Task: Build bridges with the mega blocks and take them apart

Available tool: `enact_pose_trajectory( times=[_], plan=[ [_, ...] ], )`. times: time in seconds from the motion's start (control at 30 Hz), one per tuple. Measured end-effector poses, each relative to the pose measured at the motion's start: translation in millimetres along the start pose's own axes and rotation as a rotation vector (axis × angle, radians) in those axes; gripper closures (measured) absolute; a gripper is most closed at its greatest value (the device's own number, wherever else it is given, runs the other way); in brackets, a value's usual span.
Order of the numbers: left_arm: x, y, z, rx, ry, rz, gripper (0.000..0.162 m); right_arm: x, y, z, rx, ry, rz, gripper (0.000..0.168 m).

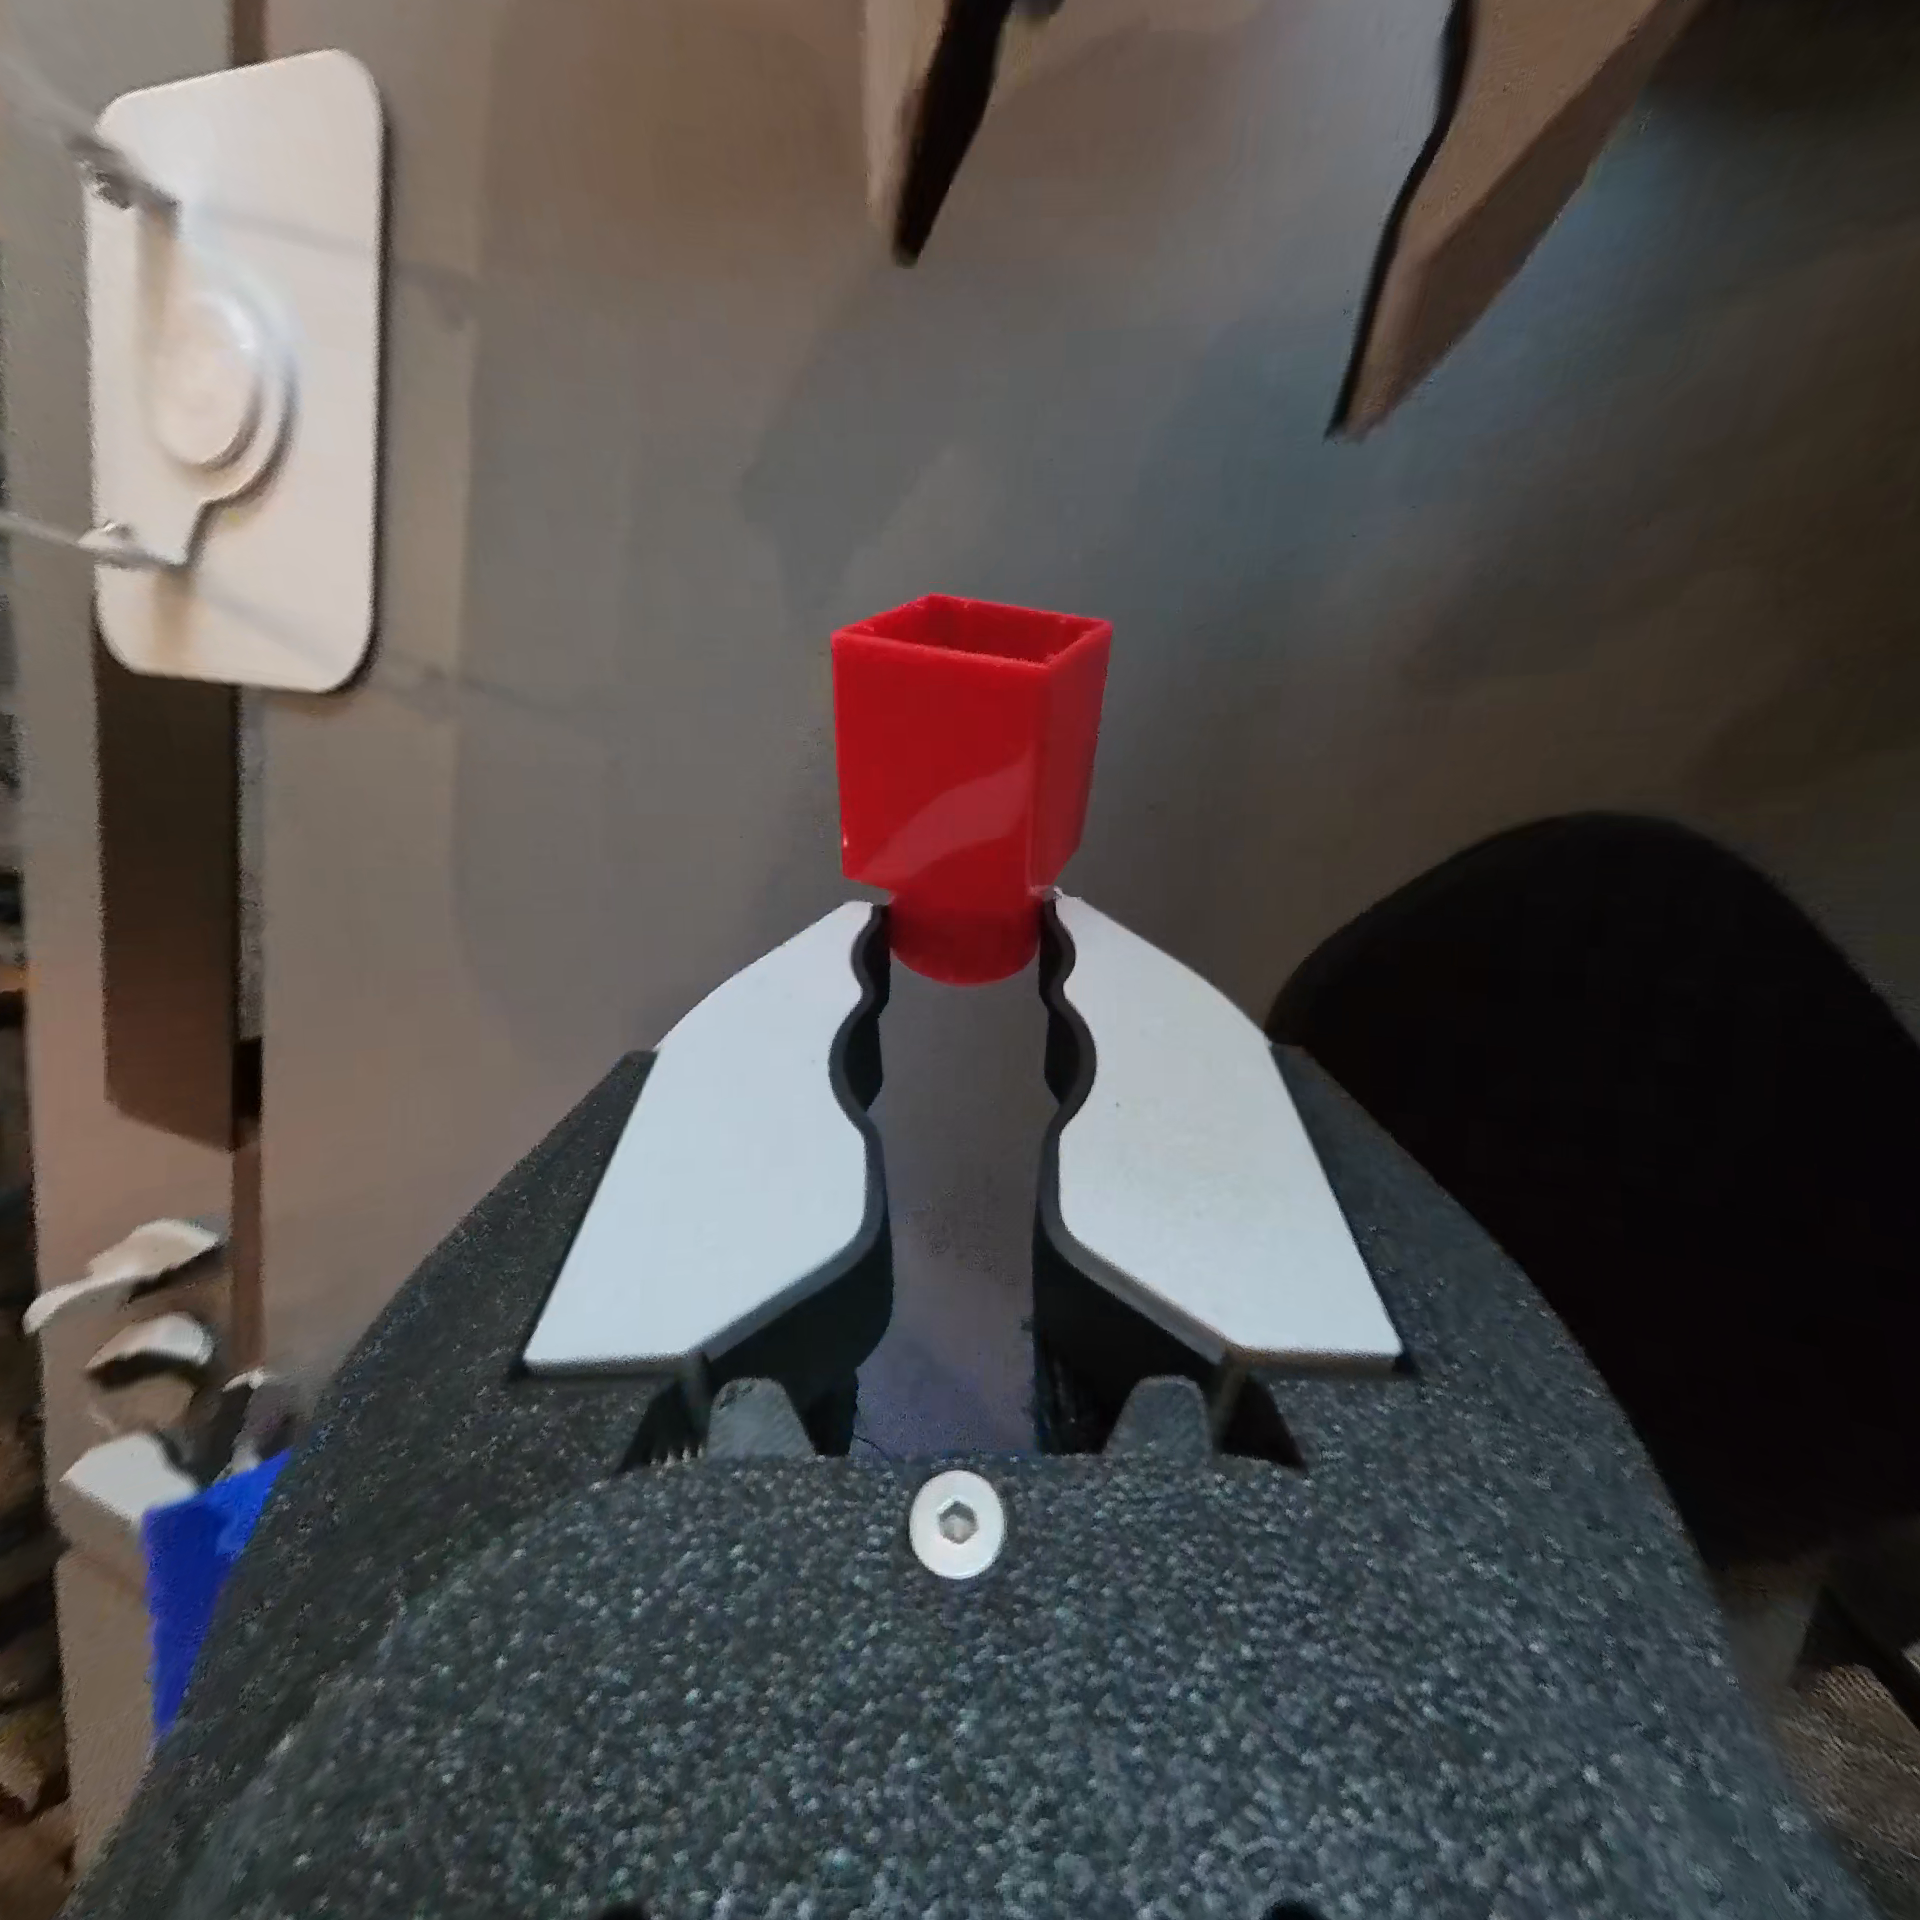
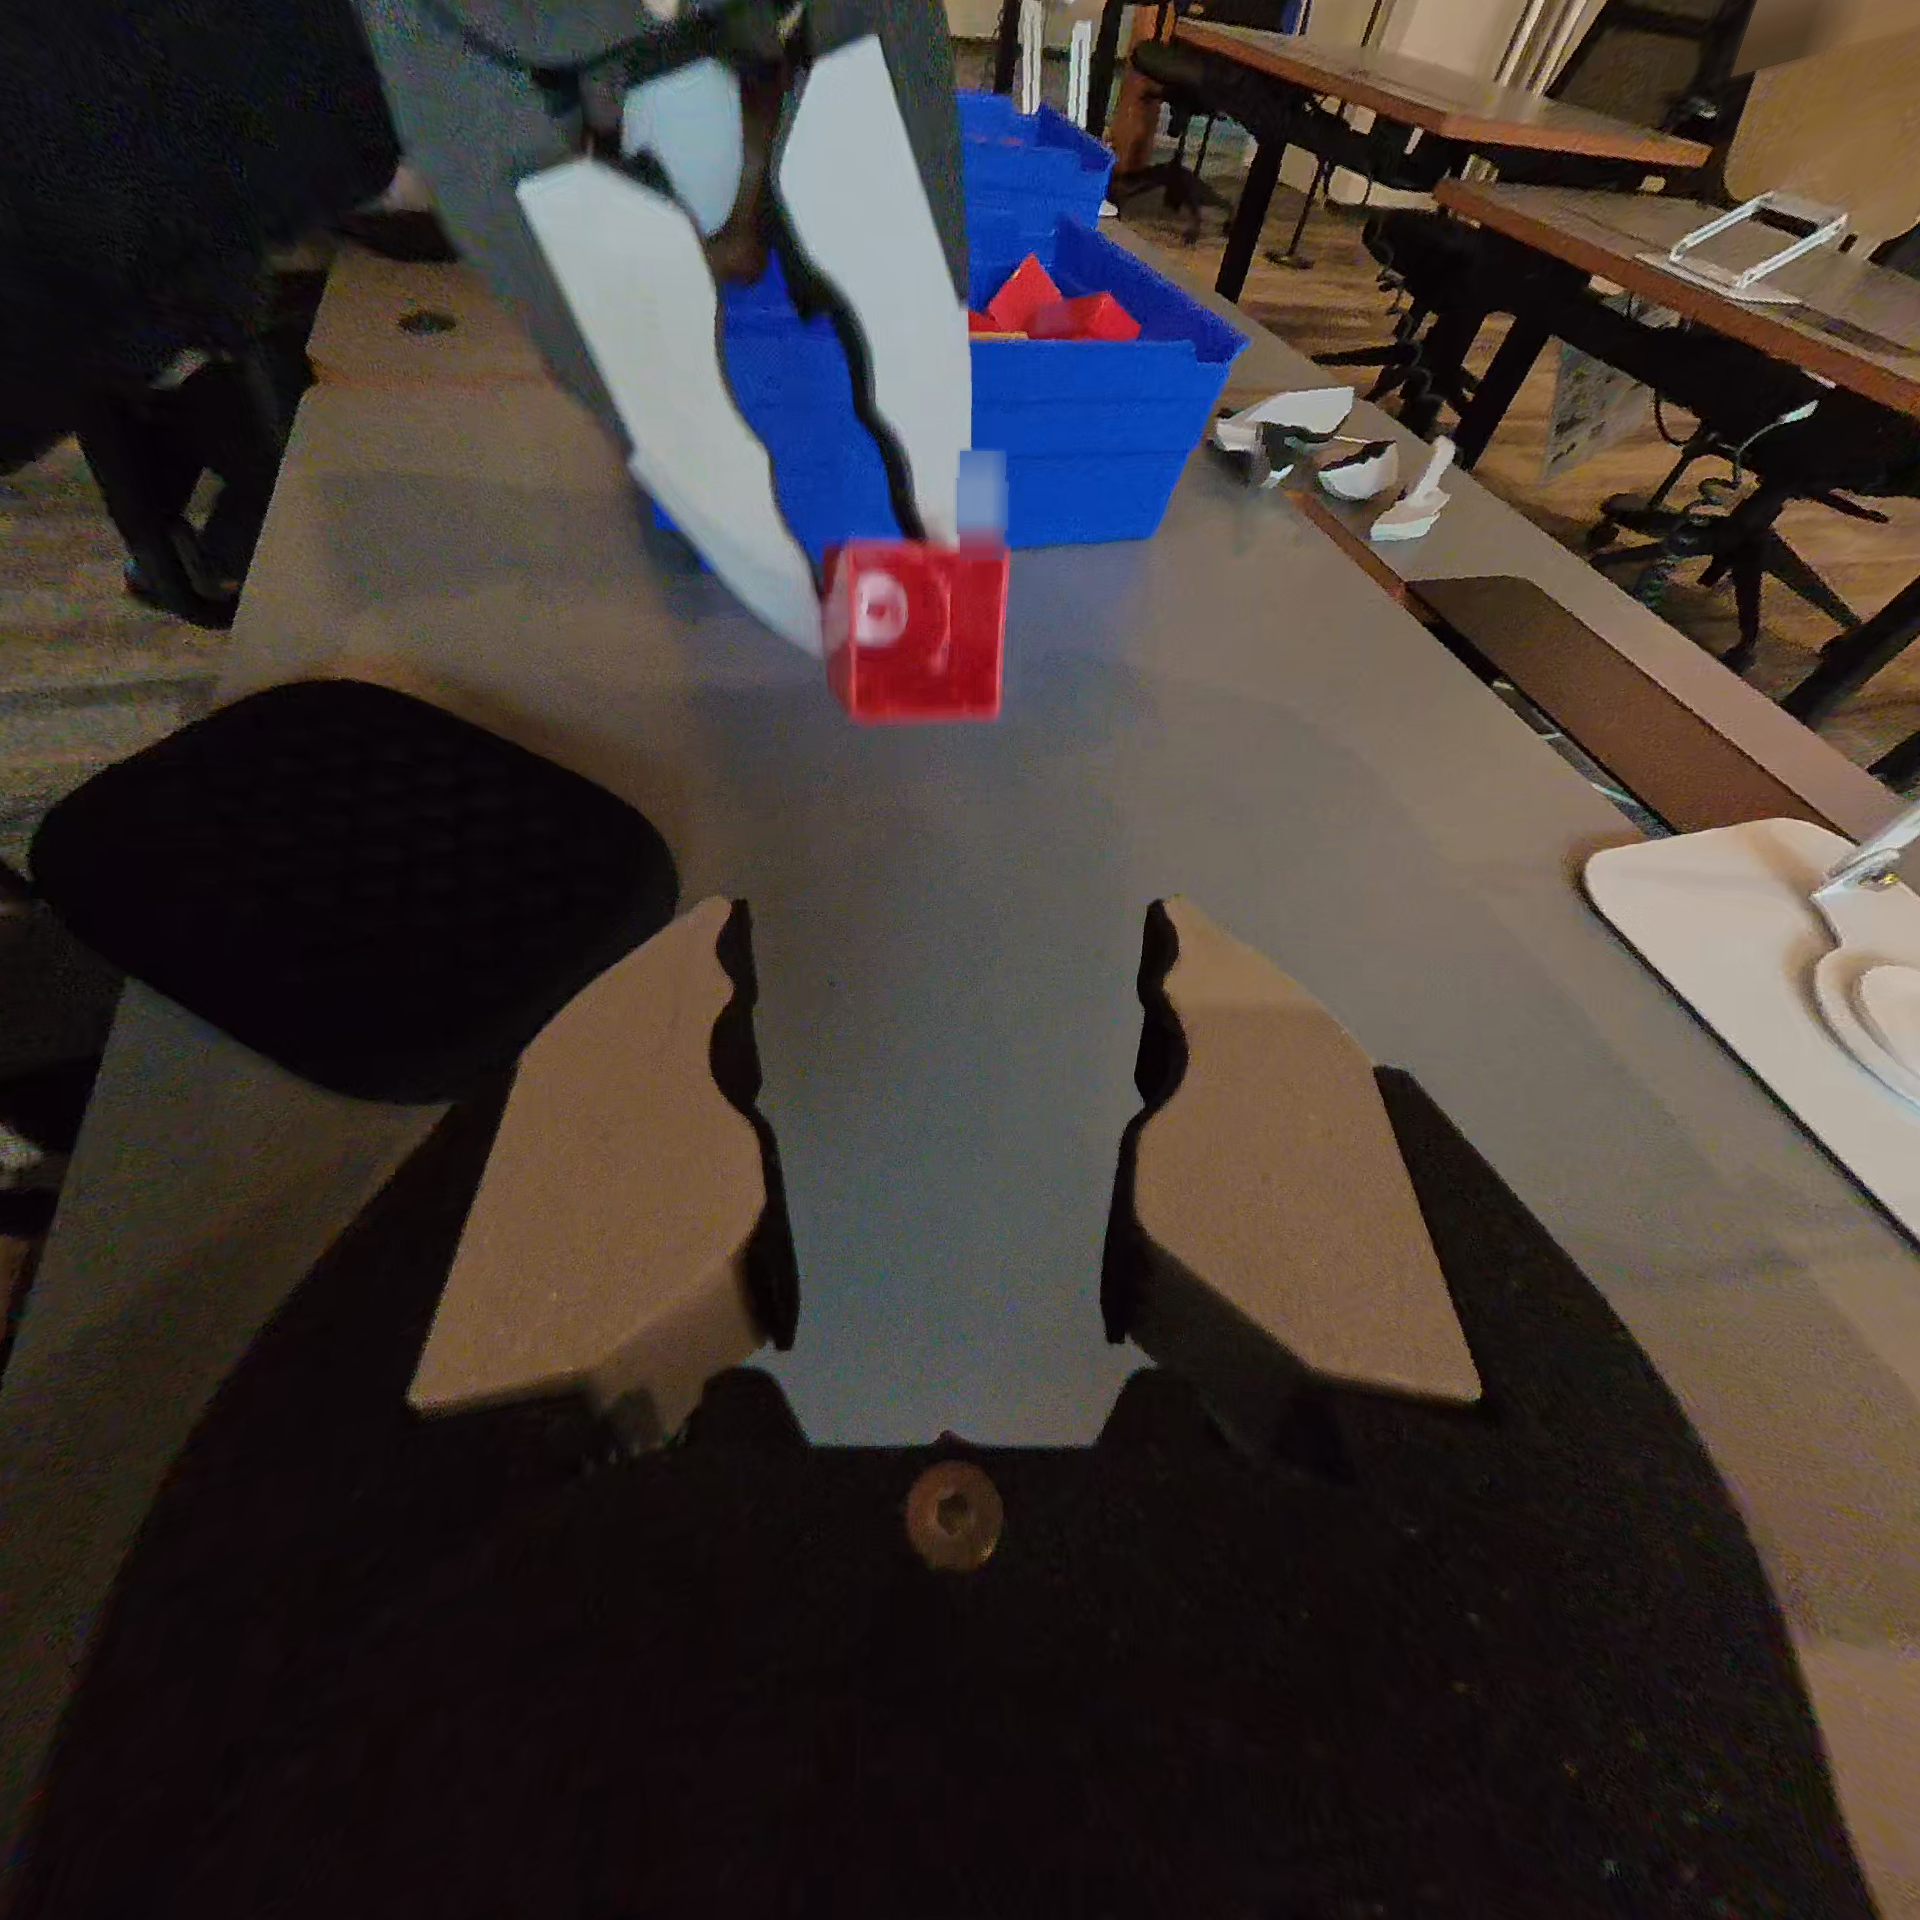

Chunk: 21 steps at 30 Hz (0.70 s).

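Your left tool (image 1: 964, 930) pinches a red mega block (image 1: 971, 748) by its round stud, fingertips closed against it, the hollow square end pointing away. Grey surface (image 1: 644, 623) beyond. White pad (image 1: 234, 374) far left. Right tool's fingers (image 1: 1455, 208) apart at top. Black chair seat (image 1: 1610, 1091) right.

The block (image 1: 971, 769) sat between the fingertips of the left gripper (image 1: 964, 940), gripped at its stud, with its hollow end pointing away. The right gripper (image 2: 945, 935) stood apart above the table (image 2: 1299, 831), nothing between its fingers. Ahead of it hung the left gripper (image 2: 883, 592) with the block (image 2: 925, 634). Behind them a bin (image 2: 1091, 436) rested on the table, blocks (image 2: 1049, 307) inside. A chair (image 2: 343, 883) stood to the left; a pad (image 2: 1714, 935) lay to the right.
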State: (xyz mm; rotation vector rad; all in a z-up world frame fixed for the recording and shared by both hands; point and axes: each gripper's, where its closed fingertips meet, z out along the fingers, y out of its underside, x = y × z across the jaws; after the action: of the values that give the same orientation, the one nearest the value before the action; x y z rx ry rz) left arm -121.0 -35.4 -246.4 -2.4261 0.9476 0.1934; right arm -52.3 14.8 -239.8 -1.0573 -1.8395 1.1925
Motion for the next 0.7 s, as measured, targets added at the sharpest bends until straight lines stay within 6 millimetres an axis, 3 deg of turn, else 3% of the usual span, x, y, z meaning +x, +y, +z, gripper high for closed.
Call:
enact_pose_trajectory(
  times=[0.13, 0.23, 0.33, 0.4, 0.53, 0.7],
  plan=[
    [22, -18, 25, -0.012, 0.057, 0.032, 0.134, -6, 4, 11, 0.011, -0.005, 0.011, 0.096],
    [30, -26, 33, -0.007, 0.077, 0.052, 0.134, -12, 4, 13, 0.024, -0.038, 0.001, 0.101],
    [35, -30, 34, -0.008, 0.088, 0.069, 0.134, -18, 6, 16, 0.006, -0.058, -0.018, 0.108],
    [36, -32, 33, -0.004, 0.086, 0.072, 0.134, -18, 8, 15, -0.004, -0.053, -0.042, 0.13],
    [34, -39, 25, 0.077, 0.087, 0.007, 0.134, -17, 0, 9, 0.05, -0.074, 0.01, 0.133],
    [23, -49, 8, 0.343, 0.073, -0.246, 0.097, -6, -27, -14, 0.249, -0.112, 0.125, 0.134]
  ],
)
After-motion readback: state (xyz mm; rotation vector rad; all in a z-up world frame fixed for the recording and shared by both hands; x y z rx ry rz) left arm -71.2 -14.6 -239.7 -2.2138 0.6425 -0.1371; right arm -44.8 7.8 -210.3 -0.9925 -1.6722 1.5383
